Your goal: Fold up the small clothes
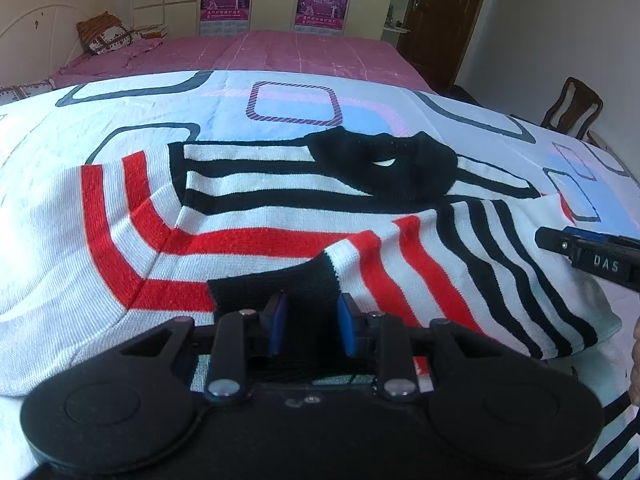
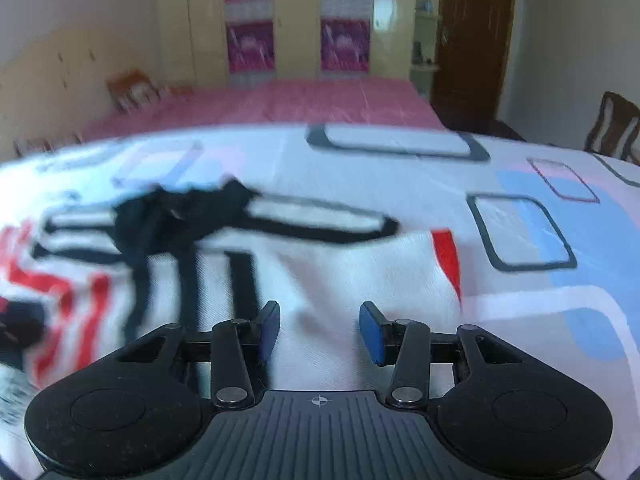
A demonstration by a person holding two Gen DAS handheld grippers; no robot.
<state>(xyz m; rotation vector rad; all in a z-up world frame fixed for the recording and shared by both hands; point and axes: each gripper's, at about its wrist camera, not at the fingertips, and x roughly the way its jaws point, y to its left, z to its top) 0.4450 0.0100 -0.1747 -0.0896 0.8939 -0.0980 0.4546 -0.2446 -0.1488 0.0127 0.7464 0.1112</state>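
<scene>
A small knitted sweater (image 1: 280, 208), white with red and black stripes and a black collar (image 1: 384, 168), lies spread on the patterned cover. One sleeve is folded across its front. My left gripper (image 1: 312, 306) is shut on that sleeve's black cuff (image 1: 280, 284), low over the body. A finger (image 1: 588, 256) of my right gripper reaches in from the right edge beside the black-striped side. In the blurred right wrist view my right gripper (image 2: 320, 312) stands open over plain white knit (image 2: 328, 264), with nothing between its blue pads. The collar (image 2: 176, 216) lies to its far left.
The sweater rests on a white cover (image 1: 296, 104) with blue, pink and grey squares. Beyond it is a pink bed (image 1: 280, 48) with a pillow (image 1: 108, 34). A wooden chair (image 1: 576, 104) stands at the right, and a dark door (image 1: 440, 20) and wardrobes are at the back.
</scene>
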